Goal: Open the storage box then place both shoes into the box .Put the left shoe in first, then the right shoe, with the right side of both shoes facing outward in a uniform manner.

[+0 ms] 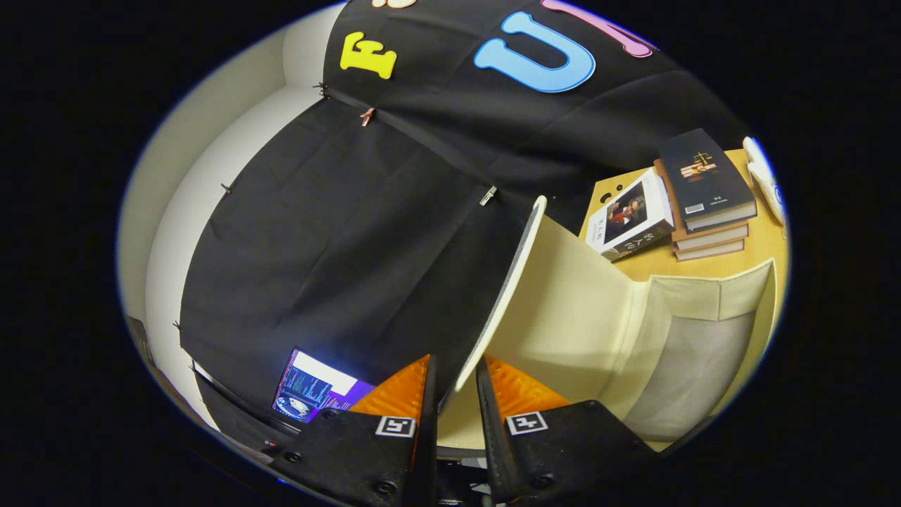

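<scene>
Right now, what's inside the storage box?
The gripper is shut on the lid, holding it raised. Inside the storage box only bare cream and grey lining shows, no shoe. The lid and fingers cover the near part of the interior.

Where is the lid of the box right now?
In the gripper view, the lid stands swung up, its edge pinched between the gripper fingers. The open box is right of it, the books beyond.

The camera rode on the gripper [456, 384], tilted, looking close along its fingers past the box lid [503, 296] toward the booth wall [338, 232].
</scene>
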